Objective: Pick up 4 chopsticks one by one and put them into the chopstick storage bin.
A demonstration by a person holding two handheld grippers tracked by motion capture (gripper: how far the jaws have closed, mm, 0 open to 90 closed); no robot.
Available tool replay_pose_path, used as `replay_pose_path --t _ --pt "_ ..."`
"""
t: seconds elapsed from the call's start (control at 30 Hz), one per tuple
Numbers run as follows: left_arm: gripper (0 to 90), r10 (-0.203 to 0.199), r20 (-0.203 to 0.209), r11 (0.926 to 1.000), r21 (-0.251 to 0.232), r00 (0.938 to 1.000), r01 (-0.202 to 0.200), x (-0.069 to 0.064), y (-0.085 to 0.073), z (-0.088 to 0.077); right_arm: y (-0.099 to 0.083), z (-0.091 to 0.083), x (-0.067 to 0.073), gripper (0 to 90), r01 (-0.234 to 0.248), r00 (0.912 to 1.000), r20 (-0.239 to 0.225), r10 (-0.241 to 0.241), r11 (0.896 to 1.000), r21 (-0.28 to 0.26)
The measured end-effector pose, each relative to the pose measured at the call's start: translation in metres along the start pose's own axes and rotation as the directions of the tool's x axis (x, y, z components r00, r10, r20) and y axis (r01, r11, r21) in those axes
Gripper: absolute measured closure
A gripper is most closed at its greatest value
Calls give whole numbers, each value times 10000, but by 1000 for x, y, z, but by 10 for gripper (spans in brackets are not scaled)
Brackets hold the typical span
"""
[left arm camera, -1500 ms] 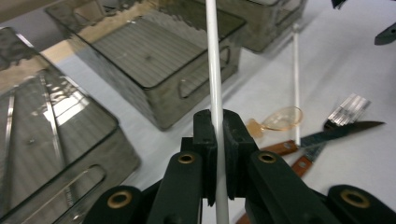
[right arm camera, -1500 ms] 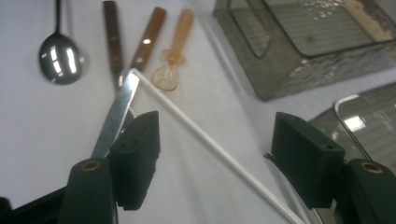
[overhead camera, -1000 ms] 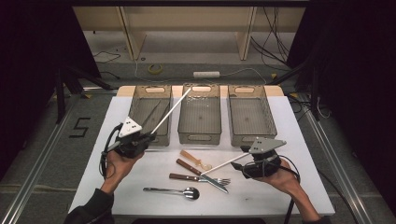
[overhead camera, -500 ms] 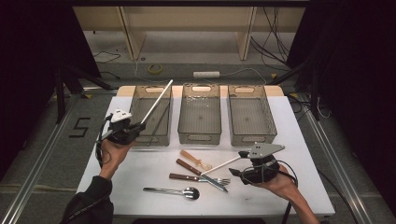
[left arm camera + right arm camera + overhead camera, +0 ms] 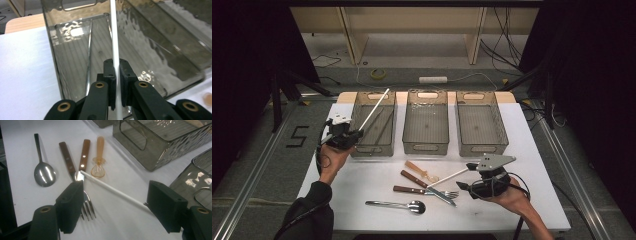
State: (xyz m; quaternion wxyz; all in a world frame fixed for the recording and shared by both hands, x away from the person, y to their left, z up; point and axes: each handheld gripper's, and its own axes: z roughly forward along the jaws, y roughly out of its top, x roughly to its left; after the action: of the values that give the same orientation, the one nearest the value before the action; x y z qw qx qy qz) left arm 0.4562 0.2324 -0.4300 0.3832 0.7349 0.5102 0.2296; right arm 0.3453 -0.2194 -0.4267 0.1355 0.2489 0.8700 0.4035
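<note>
The left gripper [image 5: 354, 133] clamped a white chopstick [image 5: 374, 107], slanting up over the left bin [image 5: 362, 151]. The right gripper [image 5: 115, 207] stood open, a second chopstick [image 5: 112, 190] lying on the bench [image 5: 532, 150] between its jaws

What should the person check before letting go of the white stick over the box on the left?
1. Left gripper clamped on the white chopstick: ok.
2. Chopstick hangs over the left bin: ok.
3. Chopstick lying level for a gentle drop: not ok, it tilts upward.
4. Room in the bin beside the thin stick already lying there: ok.
5. Right gripper away from the bin: ok, its jaws stand open around a second white chopstick.
6. That chopstick gripped: not ok.
</note>
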Motion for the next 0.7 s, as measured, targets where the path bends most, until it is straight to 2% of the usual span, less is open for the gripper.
replay_pose_path --t 0.37,0.53,0.7 --pt "848 -173 -97 9972 721 9998 180 2 1 10 1 1 1 313 78 10000 4 -78 9999 77" --pt "840 -195 -236 9977 638 9995 210 1 3 11 1 1 1 313 104 9999 -12 -104 9999 91" --pt "712 -258 -235 9981 560 9994 271 1 2 11 1 1 1 312 135 9999 -44 -135 9998 133"
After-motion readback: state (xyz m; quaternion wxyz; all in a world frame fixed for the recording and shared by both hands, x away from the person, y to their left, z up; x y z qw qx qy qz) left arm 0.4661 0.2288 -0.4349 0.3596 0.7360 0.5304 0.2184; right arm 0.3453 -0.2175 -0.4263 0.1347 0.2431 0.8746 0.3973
